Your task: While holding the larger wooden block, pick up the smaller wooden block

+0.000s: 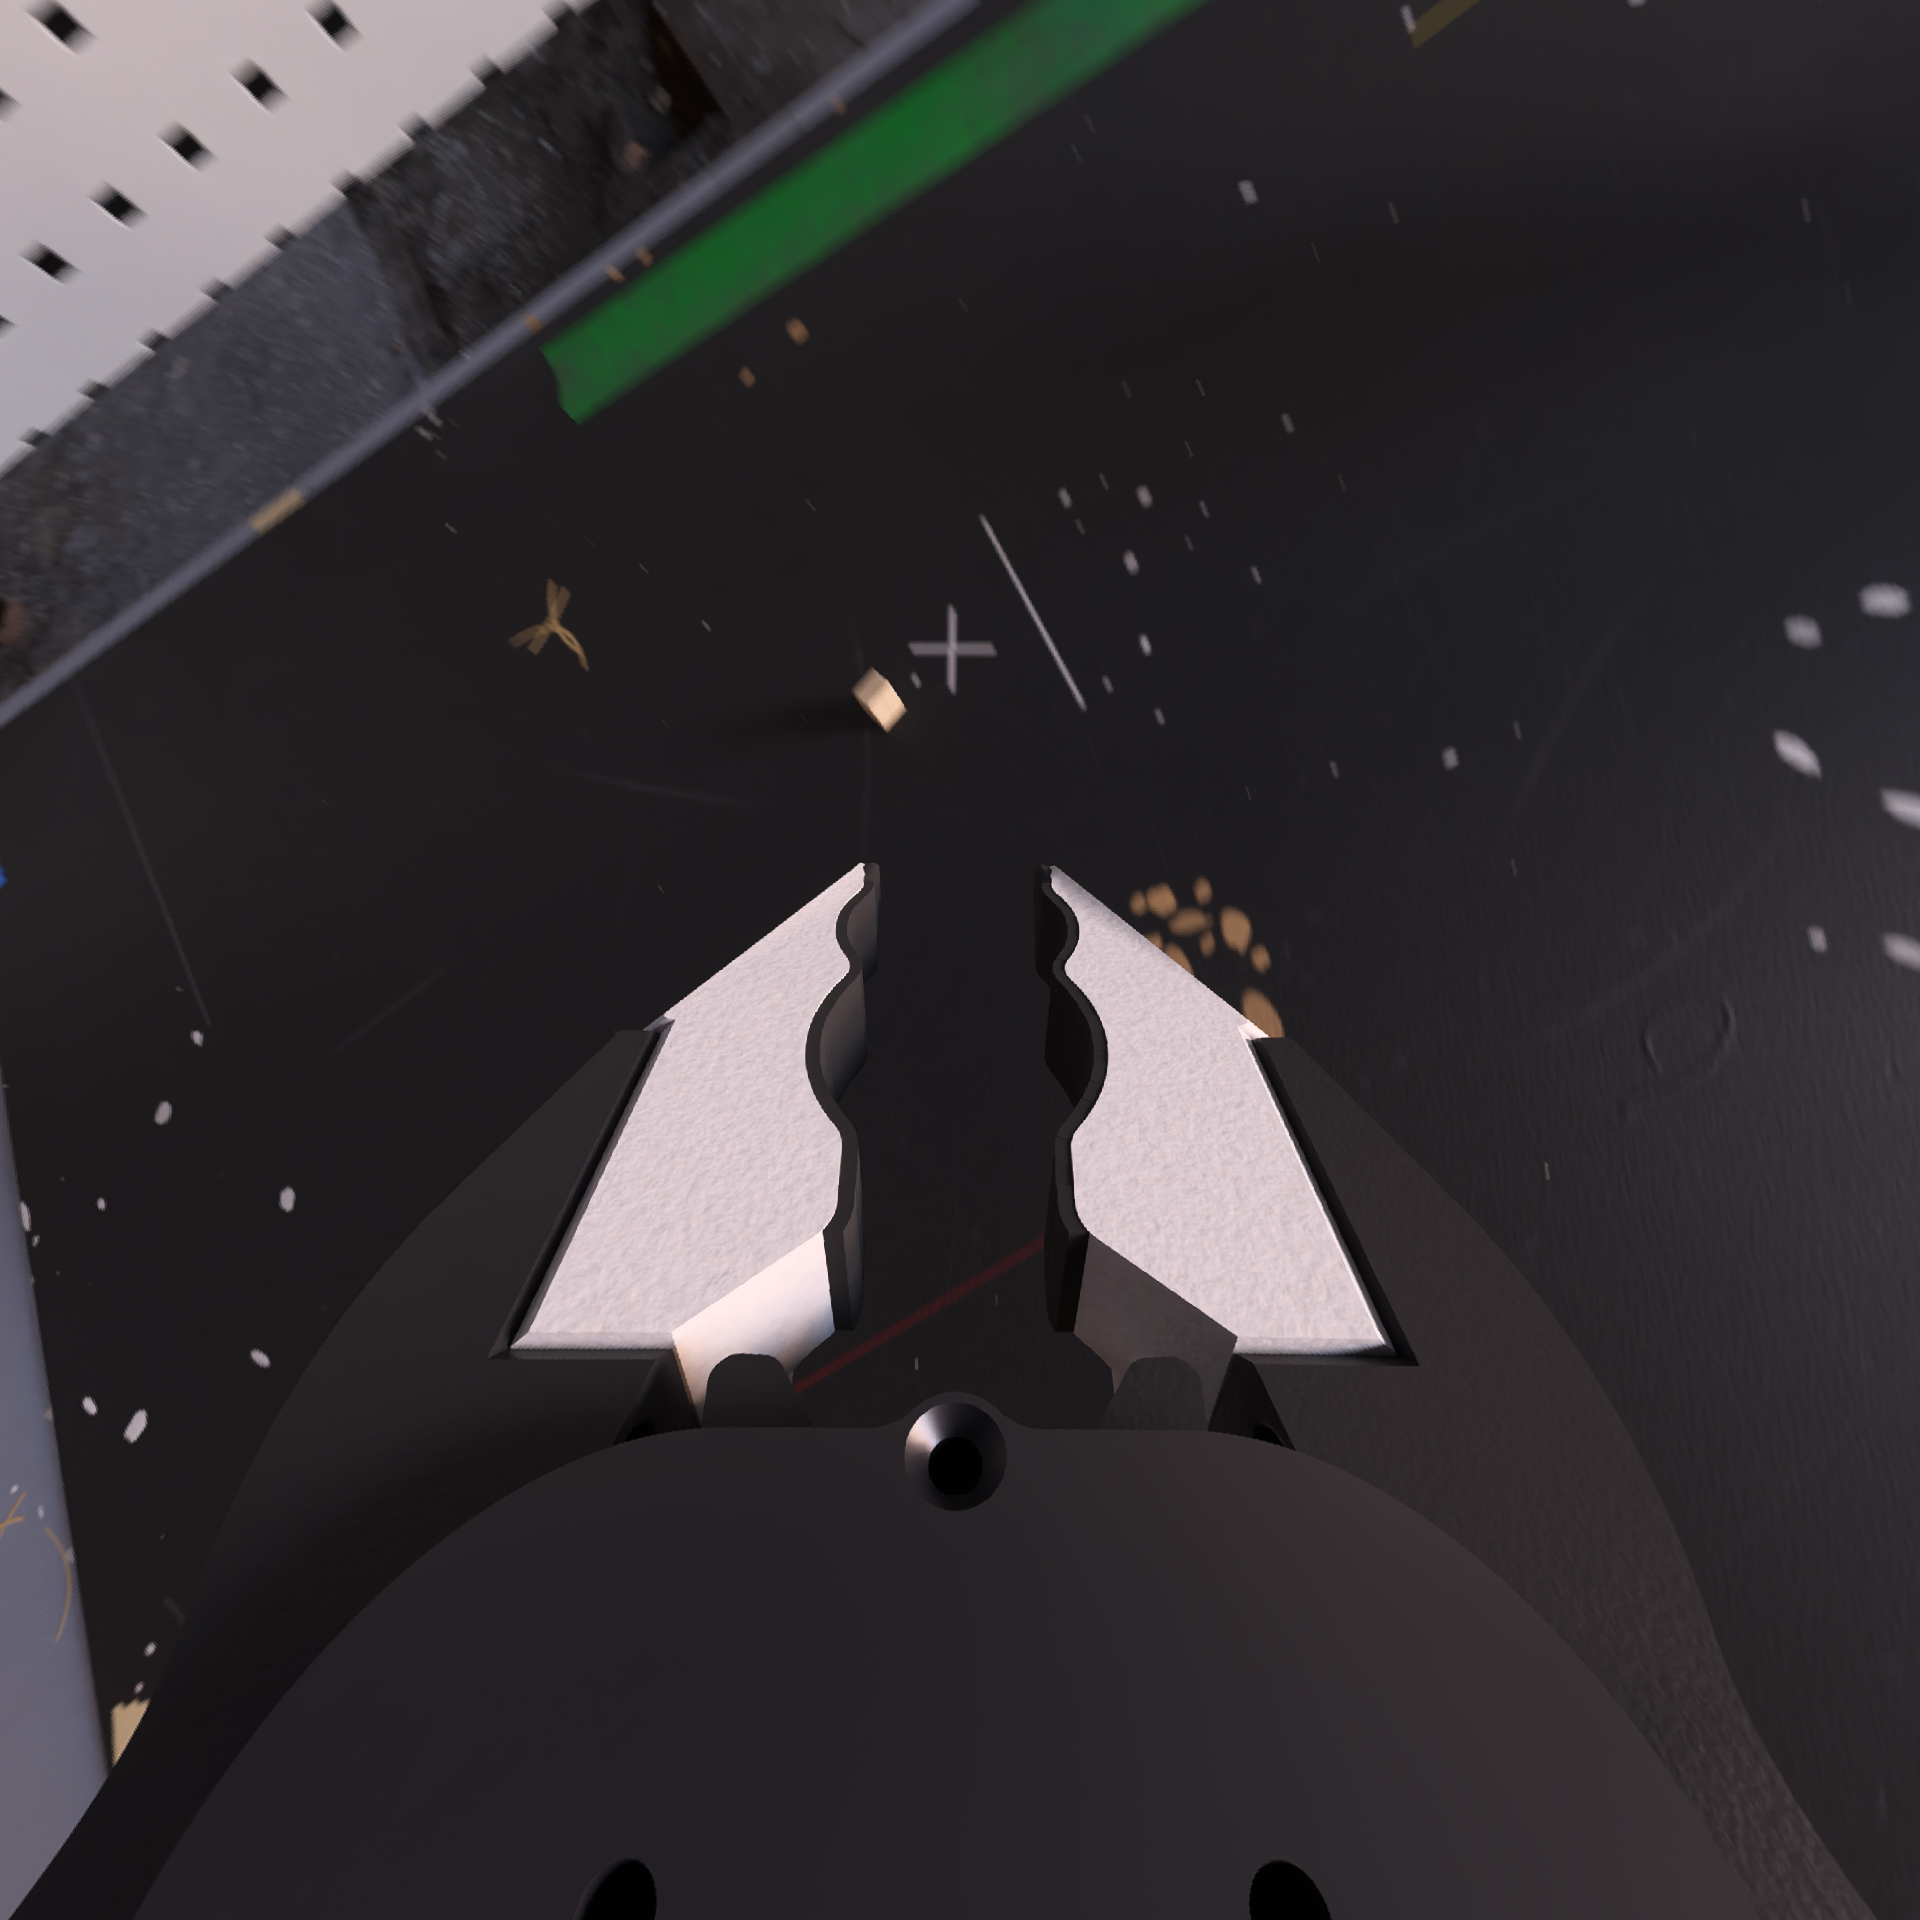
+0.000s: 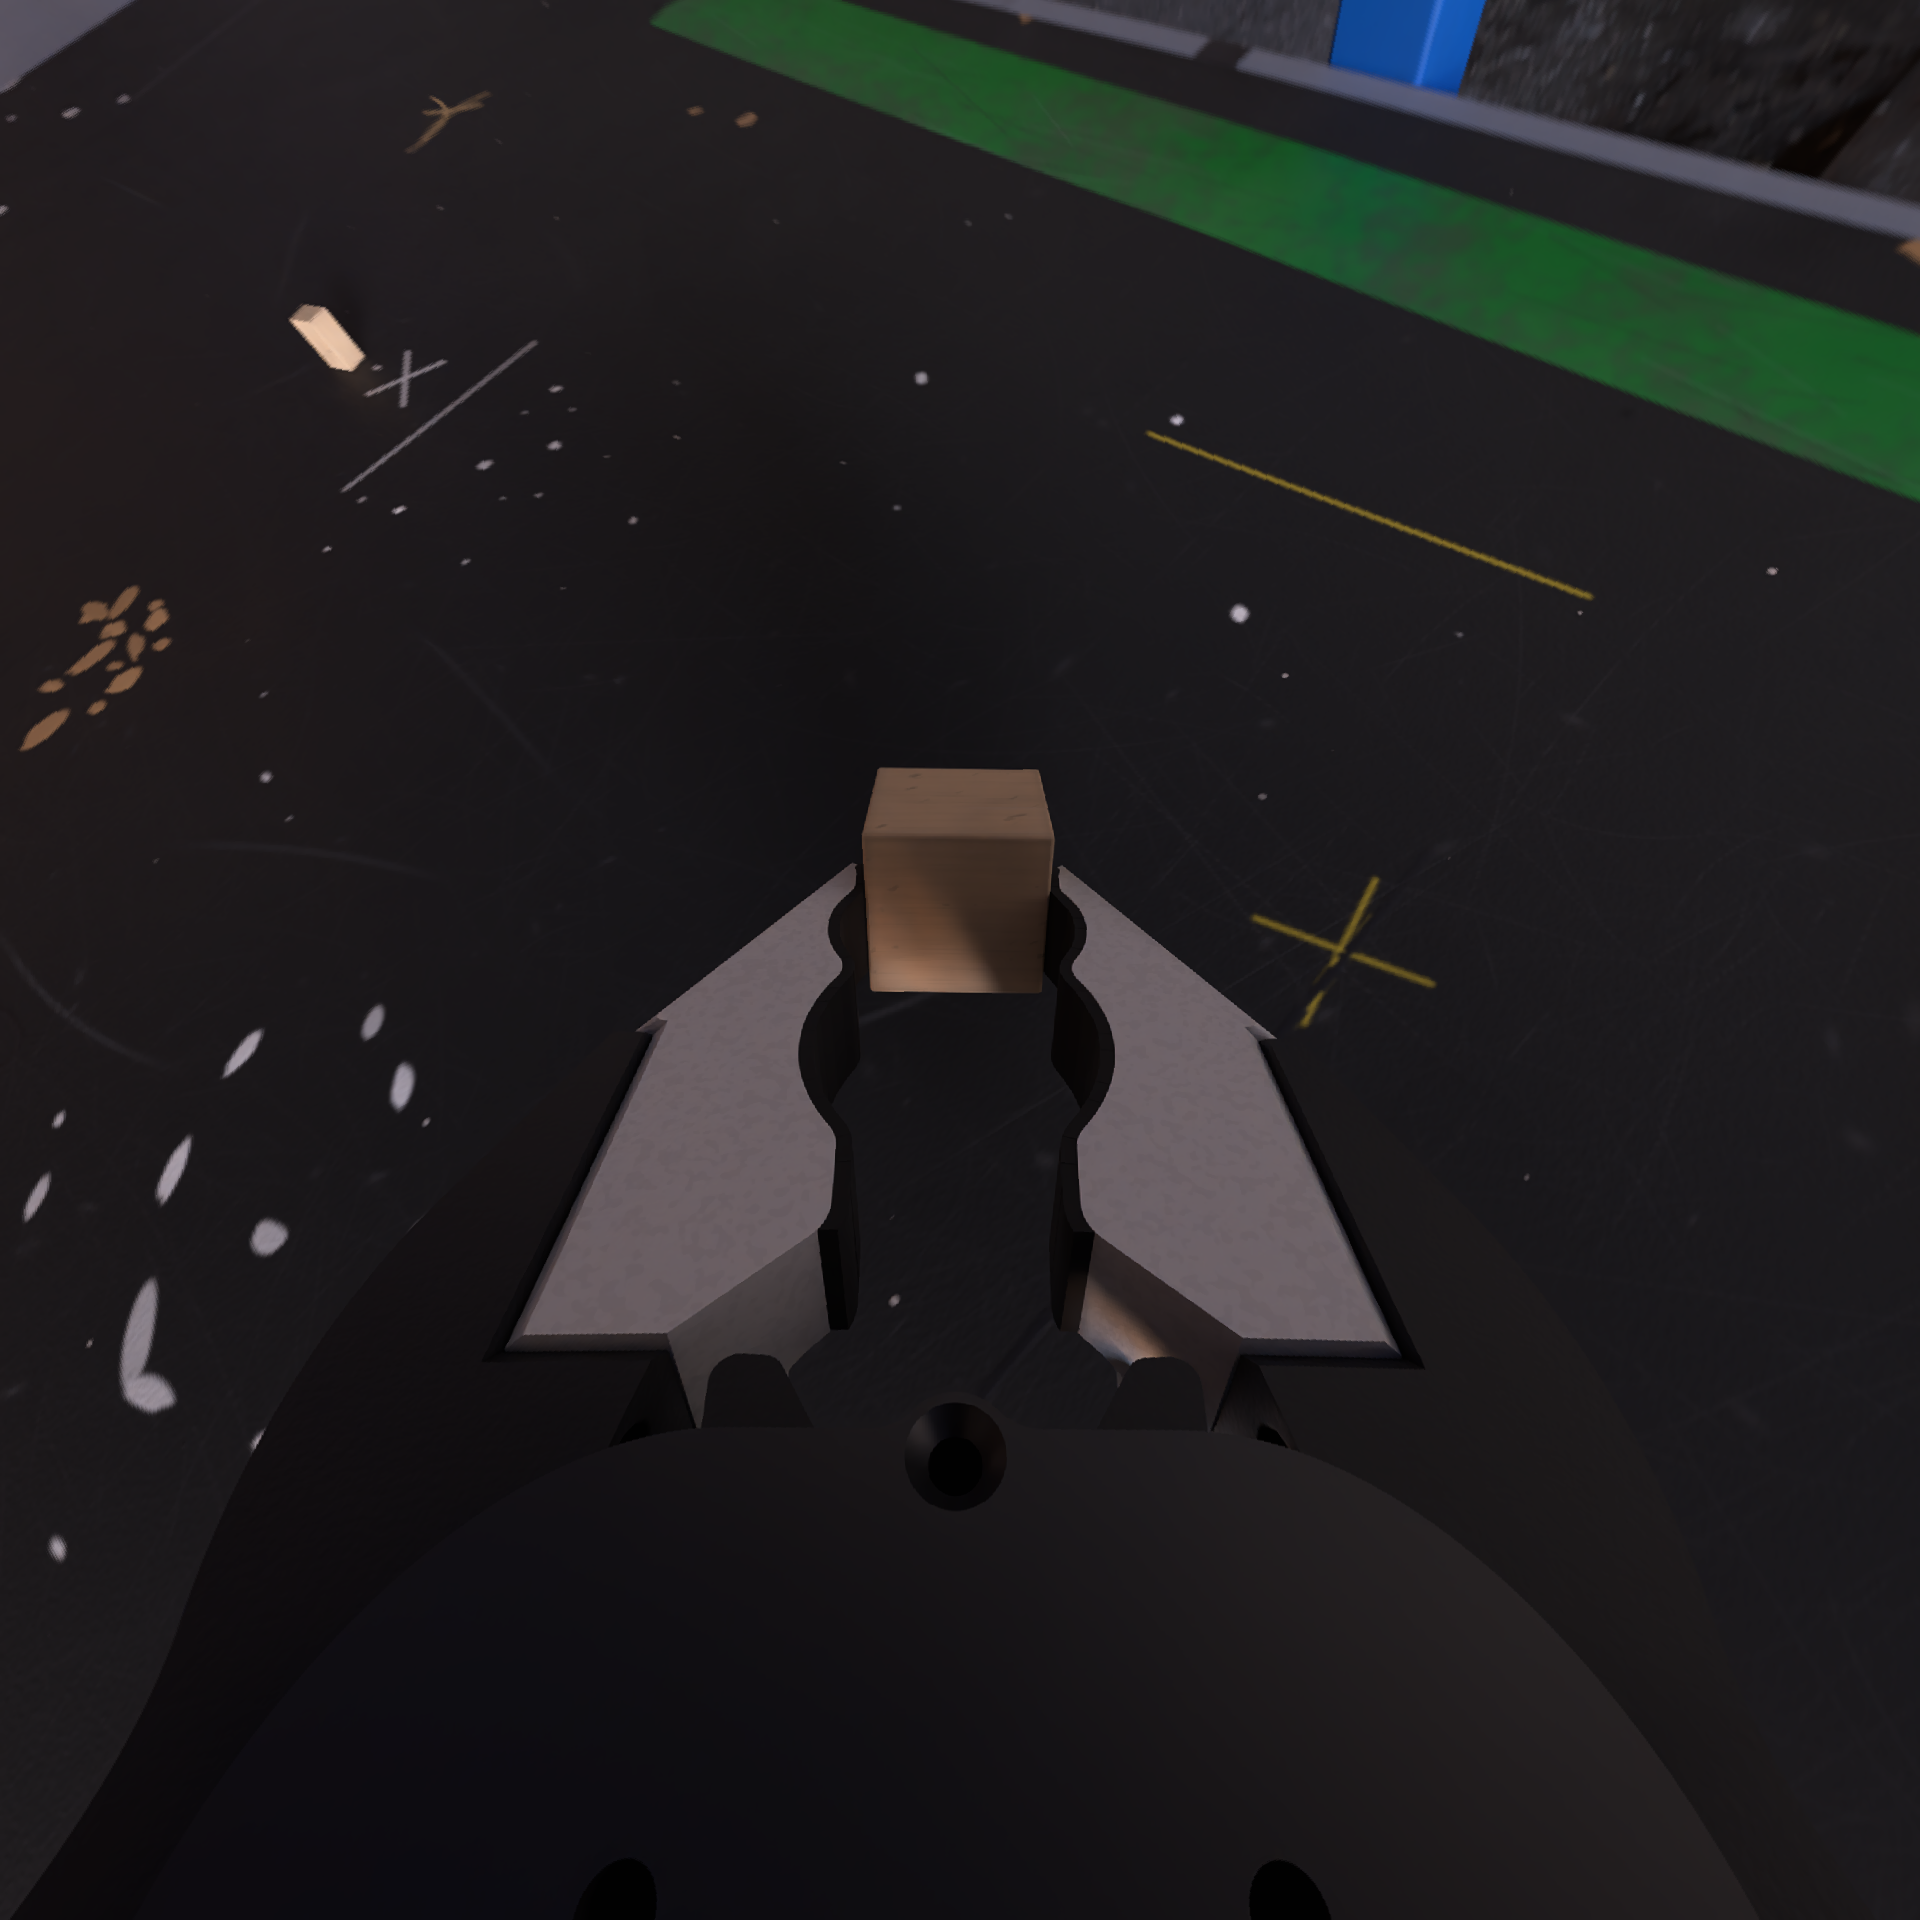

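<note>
My right gripper [image 2: 956, 883] is shut on the larger wooden block [image 2: 956, 883], a tan cube held between its fingertips above the dark table. The smaller wooden block [image 1: 879, 699] is a small pale piece lying on the table next to a white cross mark; in the left wrist view it sits ahead of my left gripper [image 1: 958, 883], slightly left of its line. It also shows in the right wrist view [image 2: 327, 338] at the far left. My left gripper is open and empty, well short of the small block.
A green tape strip [image 1: 790, 223] runs along the table's far edge, also in the right wrist view [image 2: 1351, 223]. A white perforated panel [image 1: 156, 208] stands beyond the edge. A blue object [image 2: 1403, 42] stands past the table. Yellow line and cross marks [image 2: 1340, 945] lie right of the cube.
</note>
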